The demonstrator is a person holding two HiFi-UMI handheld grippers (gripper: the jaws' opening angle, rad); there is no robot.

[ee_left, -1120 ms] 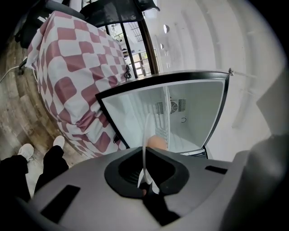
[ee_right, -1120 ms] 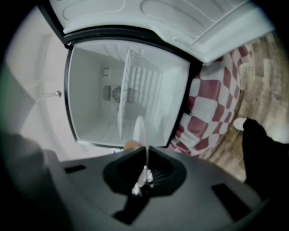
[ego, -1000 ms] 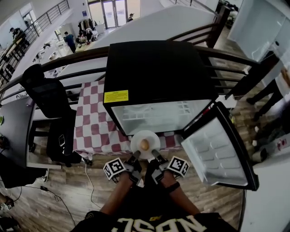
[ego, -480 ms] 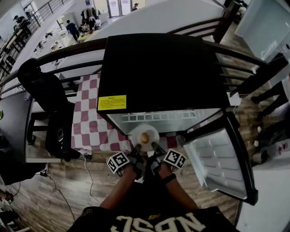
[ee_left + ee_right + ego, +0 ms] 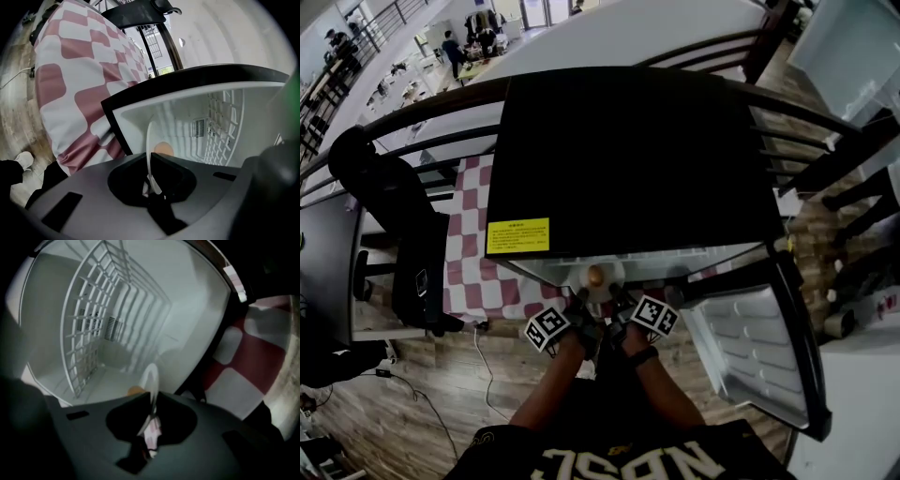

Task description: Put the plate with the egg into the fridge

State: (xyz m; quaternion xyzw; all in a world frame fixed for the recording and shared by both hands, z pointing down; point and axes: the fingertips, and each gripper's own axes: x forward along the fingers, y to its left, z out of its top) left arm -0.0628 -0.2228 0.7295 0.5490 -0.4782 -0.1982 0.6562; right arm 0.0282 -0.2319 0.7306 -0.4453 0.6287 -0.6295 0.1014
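Both grippers are sharing the load. The left gripper [image 5: 581,307] is biting the near rim of the plate [image 5: 600,284], and the right gripper [image 5: 617,305] is biting the same rim just beside it. In the left gripper view the jaws are pinched tight on the thin white edge, with the plate showing edge-on and the brown egg [image 5: 163,149] sitting on it just past the jaw tips. The right gripper view is telling the same story, jaws squeezed on the rim and the egg peeking out beside it.

From the head view, the plate is being held right at the mouth of the black fridge [image 5: 628,159], tucked under its top front edge, with the egg lying near the middle. Whether the plate is touching the fridge floor, I cannot tell. A white wire rack [image 5: 89,324] is showing inside. The fridge door [image 5: 759,347] is hanging wide open on the person's right, and a red-and-white checked tablecloth [image 5: 469,272] is spreading out beneath the fridge on the left.
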